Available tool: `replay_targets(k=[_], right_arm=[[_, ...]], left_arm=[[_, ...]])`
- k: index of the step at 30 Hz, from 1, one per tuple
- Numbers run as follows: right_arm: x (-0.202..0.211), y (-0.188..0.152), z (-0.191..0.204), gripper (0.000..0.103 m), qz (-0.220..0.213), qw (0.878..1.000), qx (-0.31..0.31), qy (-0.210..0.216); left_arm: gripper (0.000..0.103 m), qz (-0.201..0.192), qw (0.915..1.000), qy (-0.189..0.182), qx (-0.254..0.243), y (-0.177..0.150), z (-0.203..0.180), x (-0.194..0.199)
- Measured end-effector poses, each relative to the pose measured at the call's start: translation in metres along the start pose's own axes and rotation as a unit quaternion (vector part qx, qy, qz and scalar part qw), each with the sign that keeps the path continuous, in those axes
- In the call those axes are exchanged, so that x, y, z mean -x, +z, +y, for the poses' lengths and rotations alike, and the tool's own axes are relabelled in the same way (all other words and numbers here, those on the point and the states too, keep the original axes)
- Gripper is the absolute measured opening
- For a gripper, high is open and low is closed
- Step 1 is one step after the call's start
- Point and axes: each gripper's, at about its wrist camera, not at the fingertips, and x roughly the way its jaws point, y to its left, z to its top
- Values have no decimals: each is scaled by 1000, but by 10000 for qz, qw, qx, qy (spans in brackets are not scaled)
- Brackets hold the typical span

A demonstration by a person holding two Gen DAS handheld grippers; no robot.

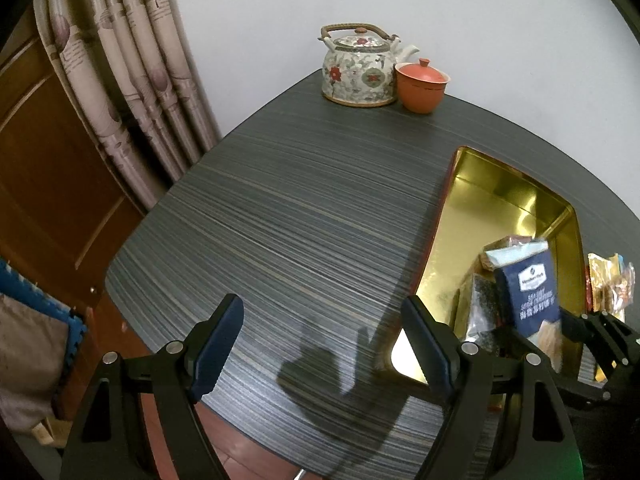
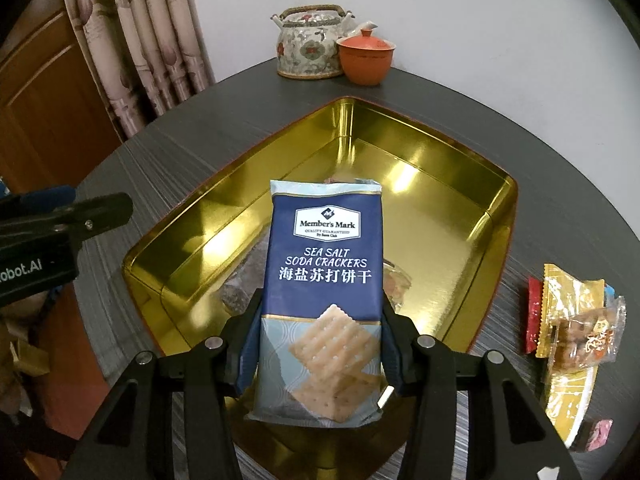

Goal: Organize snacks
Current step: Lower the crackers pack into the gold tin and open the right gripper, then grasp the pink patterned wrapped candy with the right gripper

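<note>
Right gripper (image 2: 320, 344) clamps the soda cracker packet (image 2: 324, 272) over the gold tin (image 2: 472, 216) — left gripper (image 1: 320, 344) hangs wide, empty.

Dark striped table (image 1: 312, 208), floral teapot (image 1: 360, 68), orange lidded cup (image 1: 420, 86), gold tin (image 2: 496, 216), loose snack packets (image 2: 572, 320), perhaps four

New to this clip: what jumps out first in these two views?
The blue pack of soda crackers dominates the right wrist view, clamped between the right gripper jaws above the shiny gold tin in the middle of the dark table. Behind it, against the wall, stand a flowered teapot and an orange lidded cup. Loose snack packets lie right of the tin; the left gripper hangs open and empty.
</note>
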Motion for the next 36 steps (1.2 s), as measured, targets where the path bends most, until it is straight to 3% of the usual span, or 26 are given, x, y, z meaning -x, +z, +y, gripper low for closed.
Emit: replay_targets(k=[9,14,25,30,36], right_arm=[[27,-7,-15,55,-241,9993,-196,200],[60,-22,-45,57,-461,9978,-471,103],[115,-95,-180,63,-420,9830,-1330,-1191],[115,-131,-218,63,-184,9756,-1659,-1429],[101,-144,-234,63,-91,9743,-1773,-1383]], left_arm=[[81,-3,10000,11,-54,0,-2,0],[81,-12,10000,22,-83,0,-4,1],[81,-144,9992,77,-373,-4,-15,6],[81,-224,9986,56,-470,-4,-18,7],[81,-319,9968,-6,-730,-7,-28,8]])
